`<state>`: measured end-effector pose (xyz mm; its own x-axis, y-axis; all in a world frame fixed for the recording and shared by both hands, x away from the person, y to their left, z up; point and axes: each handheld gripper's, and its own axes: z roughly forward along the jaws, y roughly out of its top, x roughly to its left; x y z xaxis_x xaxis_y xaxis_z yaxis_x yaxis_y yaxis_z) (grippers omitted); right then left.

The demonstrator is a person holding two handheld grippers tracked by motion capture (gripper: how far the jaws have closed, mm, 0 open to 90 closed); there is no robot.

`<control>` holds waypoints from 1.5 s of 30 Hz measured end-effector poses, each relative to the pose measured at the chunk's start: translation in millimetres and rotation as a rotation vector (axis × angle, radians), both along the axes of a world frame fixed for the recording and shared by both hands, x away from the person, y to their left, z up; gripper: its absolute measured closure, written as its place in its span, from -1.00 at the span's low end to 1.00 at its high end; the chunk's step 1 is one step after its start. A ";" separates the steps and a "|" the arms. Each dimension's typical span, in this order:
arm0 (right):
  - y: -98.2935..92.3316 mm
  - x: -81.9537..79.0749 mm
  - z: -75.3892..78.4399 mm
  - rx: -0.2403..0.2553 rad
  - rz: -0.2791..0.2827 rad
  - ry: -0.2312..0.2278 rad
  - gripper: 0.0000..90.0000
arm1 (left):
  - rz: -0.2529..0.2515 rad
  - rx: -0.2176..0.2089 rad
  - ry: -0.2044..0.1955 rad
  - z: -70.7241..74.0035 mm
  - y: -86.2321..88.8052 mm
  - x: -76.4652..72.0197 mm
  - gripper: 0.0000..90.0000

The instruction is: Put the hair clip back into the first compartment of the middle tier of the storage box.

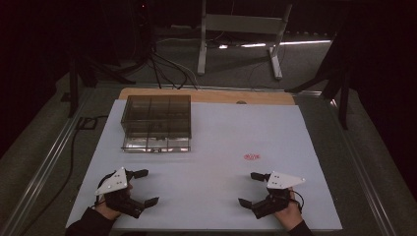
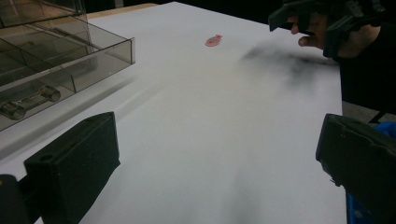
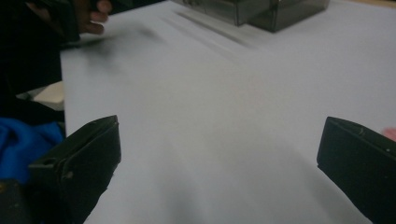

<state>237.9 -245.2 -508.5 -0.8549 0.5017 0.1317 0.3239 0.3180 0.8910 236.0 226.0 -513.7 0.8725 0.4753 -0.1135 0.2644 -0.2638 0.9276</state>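
both pairs of jaws are held wide apart with nothing between them. beneath them a white table (image 1: pixel 211 147) is spread. a smoky clear compartment box (image 1: pixel 156 123) is set at its far left. the left gripper (image 1: pixel 145 187) and right gripper (image 1: pixel 252 189) are held near the front edge. a small red mark (image 1: pixel 252 157) is seen just beyond the right gripper.

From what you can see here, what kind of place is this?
Probably a lab or recording studio rather than a home: a white table in a dark room with black surroundings, cables trailing over the floor behind it, and a person holding the left gripper and the right gripper.
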 end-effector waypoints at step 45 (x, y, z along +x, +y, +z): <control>3.2 37.9 51.8 0.073 -0.087 -0.084 -1.00 | 0.013 -0.012 -0.008 1.1 0.5 -0.1 -0.99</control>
